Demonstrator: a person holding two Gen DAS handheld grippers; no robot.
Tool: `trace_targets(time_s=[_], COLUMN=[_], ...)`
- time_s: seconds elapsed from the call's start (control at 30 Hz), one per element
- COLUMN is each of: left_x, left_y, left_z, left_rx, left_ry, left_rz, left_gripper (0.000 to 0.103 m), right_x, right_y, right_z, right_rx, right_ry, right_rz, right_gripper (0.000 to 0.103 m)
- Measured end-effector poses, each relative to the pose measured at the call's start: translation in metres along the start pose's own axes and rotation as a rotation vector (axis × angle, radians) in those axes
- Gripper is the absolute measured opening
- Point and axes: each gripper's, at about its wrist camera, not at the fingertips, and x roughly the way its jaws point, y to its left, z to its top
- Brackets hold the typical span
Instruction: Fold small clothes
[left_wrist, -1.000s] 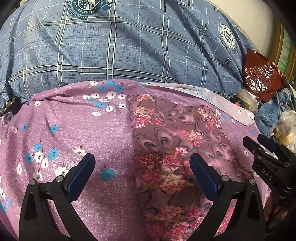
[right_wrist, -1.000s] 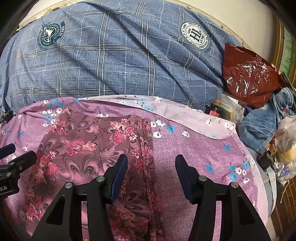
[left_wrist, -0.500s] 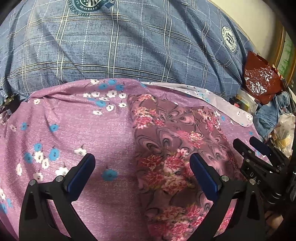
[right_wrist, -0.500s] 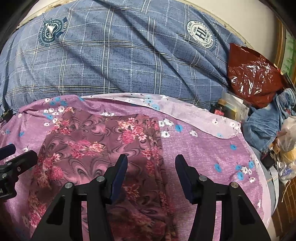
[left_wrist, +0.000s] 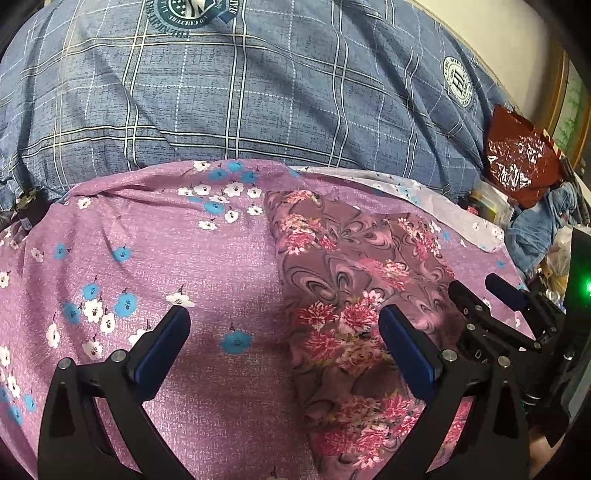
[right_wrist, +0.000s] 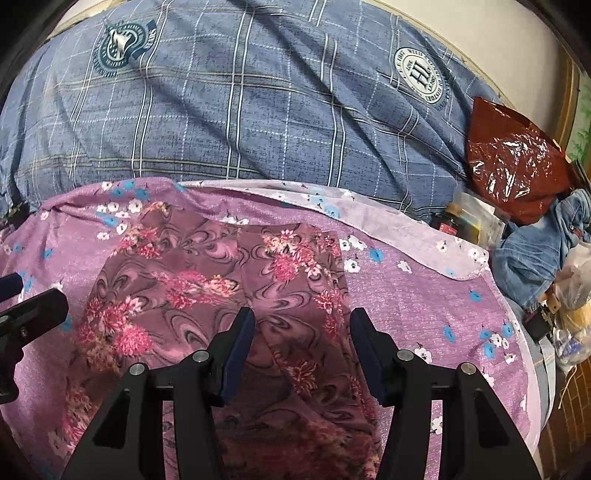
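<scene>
Bed surface: purple blossom-print sheet (left_wrist: 221, 258) over a blue plaid quilt (right_wrist: 258, 110), clutter along the right edge. Floral garment (right_wrist: 207, 288) lies flat on the sheet, partly folded by the look of it. Left gripper (left_wrist: 280, 339) wide open, empty, straddling the garment's left edge. Right gripper (right_wrist: 301, 332) about half open, empty, over its right edge. Next, I'd judge: pinch both near corners through all layers, lift evenly, keep the edge taut, don't snag the sheet.

left wrist: low, forward | right wrist: same | shared: floral garment (left_wrist: 351, 295) (right_wrist: 221, 288)
</scene>
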Motion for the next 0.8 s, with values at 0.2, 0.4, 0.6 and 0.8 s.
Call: trace_targets(time_s=[0.2, 0.4, 0.6, 0.8], left_x=[0.01, 0.017, 0.019, 0.021], left_y=[-0.001, -0.008, -0.013, -0.006], left_z=[0.002, 0.001, -0.001, 0.001], left_rx=[-0.022, -0.016, 0.015, -0.001], left_ry=[0.018, 0.03, 0.034, 0.065], left_rz=[-0.012, -0.009, 0.011, -0.071], left_gripper=[0.102, 0.102, 0.102, 0.102], right_x=[0.005, 0.008, 0.006, 0.03], right_y=[-0.006, -0.02, -0.039, -0.103], right_z=[-0.001, -0.002, -0.004, -0.017], right_rx=[-0.004, 0.001, 0.036, 0.312], right_ry=[0.011, 0.019, 0.033, 0.149], right_rz=[-0.007, -0.019, 0.03, 0.41], right_gripper=[0.055, 0.055, 0.056, 0.059])
